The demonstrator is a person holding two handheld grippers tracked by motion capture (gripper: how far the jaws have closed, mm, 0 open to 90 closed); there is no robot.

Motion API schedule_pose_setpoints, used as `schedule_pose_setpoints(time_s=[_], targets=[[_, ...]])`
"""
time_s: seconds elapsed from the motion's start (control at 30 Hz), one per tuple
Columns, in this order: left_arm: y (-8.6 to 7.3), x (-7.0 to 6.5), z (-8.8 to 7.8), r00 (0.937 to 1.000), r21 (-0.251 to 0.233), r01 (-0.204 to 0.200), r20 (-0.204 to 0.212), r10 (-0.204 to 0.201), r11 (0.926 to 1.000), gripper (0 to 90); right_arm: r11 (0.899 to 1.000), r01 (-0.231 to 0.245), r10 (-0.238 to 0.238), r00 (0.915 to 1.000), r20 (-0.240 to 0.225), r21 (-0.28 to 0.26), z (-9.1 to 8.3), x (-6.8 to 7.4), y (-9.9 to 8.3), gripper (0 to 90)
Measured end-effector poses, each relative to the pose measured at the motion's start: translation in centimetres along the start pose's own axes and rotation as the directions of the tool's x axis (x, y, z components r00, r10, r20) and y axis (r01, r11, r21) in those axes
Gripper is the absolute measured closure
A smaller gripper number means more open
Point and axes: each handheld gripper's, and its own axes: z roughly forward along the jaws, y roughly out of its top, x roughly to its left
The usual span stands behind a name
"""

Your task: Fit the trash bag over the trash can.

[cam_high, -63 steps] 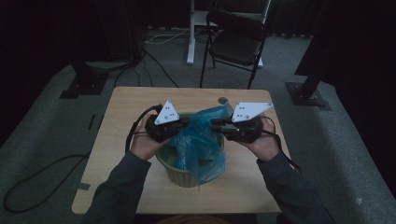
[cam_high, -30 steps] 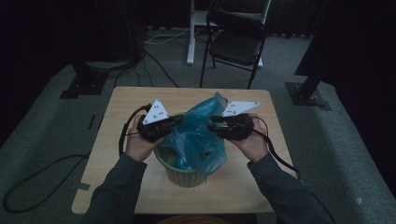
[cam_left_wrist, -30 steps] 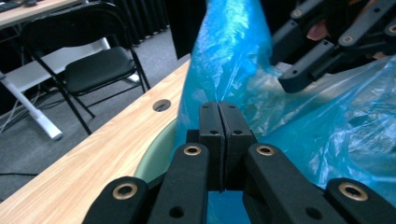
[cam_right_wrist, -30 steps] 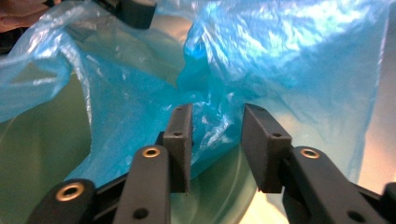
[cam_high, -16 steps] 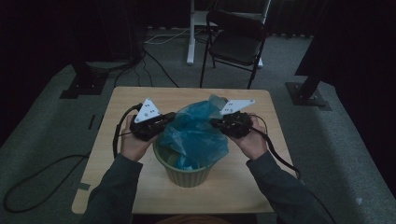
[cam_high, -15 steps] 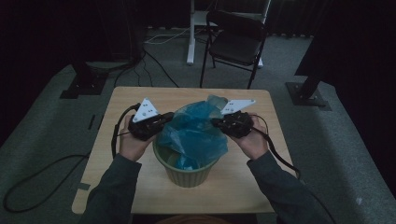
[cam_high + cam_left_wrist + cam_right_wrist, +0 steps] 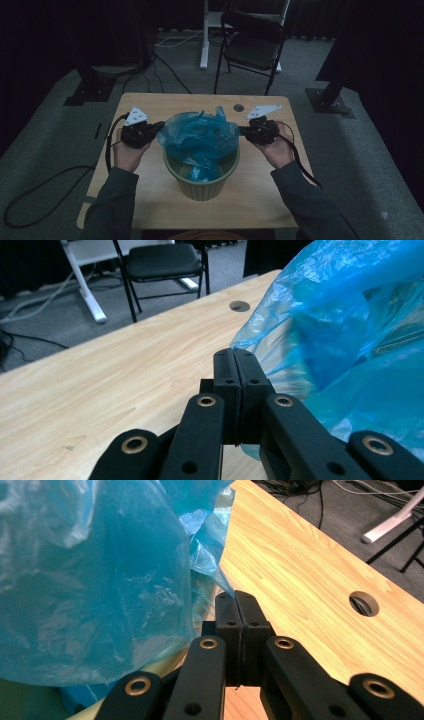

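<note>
A pale green bin [image 7: 202,182] stands mid-table with a blue plastic bag [image 7: 200,135] bulging out of its mouth. My left gripper [image 7: 159,126] is at the bag's left side, jaws shut on the bag's edge, which the left gripper view shows as blue film [image 7: 320,330] running into the closed tips [image 7: 234,354]. At the bag's right side my right gripper [image 7: 241,131] is also shut, and a thin corner of the bag [image 7: 100,580] is pinched at its tips [image 7: 235,597]. The bag is stretched between the two grippers above the bin's rim.
The wooden table [image 7: 150,105] has a round cable hole [image 7: 239,107] near its far edge. A black folding chair [image 7: 252,47] and a white stand leg [image 7: 204,35] are beyond the table. Cables trail from both grippers toward the table's sides.
Both hands have drawn apart and lower, the left one farther to the left. The bag's mouth is now spread wider over the bin.
</note>
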Motion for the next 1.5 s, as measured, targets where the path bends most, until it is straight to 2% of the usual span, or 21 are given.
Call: schedule_pose_setpoints(time_s=[0.1, 0.2, 0.3, 0.43, 0.53, 0.63, 0.93, 1.07, 1.17, 1.3, 1.5], targets=[[0.2, -0.2, 0.7, 0.9998, 0.015, -0.009, 0.016, 0.009, 0.9998, 89.2, 1.000, -0.002, 0.002, 0.9997, -0.023, -0.005, 0.3, -0.1, 0.1, 90.0], [0.4, -0.5, 1.6, 0.9995, 0.021, -0.015, 0.030, 0.014, 0.9997, 89.1, 1.000, 0.005, -0.005, 0.9997, -0.024, 0.003, 0.9, -0.1, 0.2, 90.0], [0.2, -0.4, 2.5, 0.9992, 0.044, -0.002, 0.039, 0.000, 0.9990, 89.1, 1.000, 0.001, -0.001, 0.9996, -0.028, 0.021, 1.6, -0.4, 0.0, 90.0], [-0.5, -0.2, 3.4, 0.9984, 0.078, 0.016, 0.052, -0.020, 0.9968, 89.2, 0.998, -0.018, 0.020, 0.9992, -0.034, 0.054, 2.6, -0.8, -1.0, 90.0], [-1.0, -0.3, 3.7, 0.9980, 0.094, 0.019, 0.059, -0.025, 0.9954, 89.1, 0.997, -0.044, 0.048, 0.9974, -0.055, 0.068, 3.0, -1.1, -1.9, 90.0], [-1.6, -0.3, 3.7, 0.9977, 0.107, 0.023, 0.061, -0.030, 0.9940, 89.1, 0.995, -0.049, 0.055, 0.9961, -0.070, 0.087, 3.2, -0.9, -2.7, 90.0], [-3.7, 0.6, 2.7, 0.9959, 0.134, 0.067, 0.051, -0.075, 0.9887, 89.1, 0.991, -0.049, 0.059, 0.9948, -0.083, 0.124, 2.9, -0.7, -3.9, 90.0], [-4.0, 0.6, 1.9, 0.9948, 0.127, 0.079, 0.054, -0.087, 0.9888, 89.1, 0.990, -0.050, 0.062, 0.9935, -0.096, 0.130, 2.8, -0.6, -4.3, 90.0], [-4.1, 0.2, 1.0, 0.9940, 0.117, 0.075, 0.071, -0.084, 0.9903, 89.0, 0.993, -0.042, 0.055, 0.9926, -0.108, 0.114, 2.2, -0.3, -4.4, 90.0], [-4.1, -0.9, -0.4, 0.9941, 0.100, 0.044, 0.095, -0.053, 0.9940, 85.6, 0.997, -0.016, 0.027, 0.9885, -0.149, 0.076, 1.0, 0.4, -4.3, 87.2], [-4.1, -1.9, -1.4, 0.9930, 0.079, 0.015, 0.116, -0.024, 0.9967, 81.3, 0.999, 0.012, -0.005, 0.9869, -0.161, 0.042, -0.2, 1.0, -4.0, 84.6]])
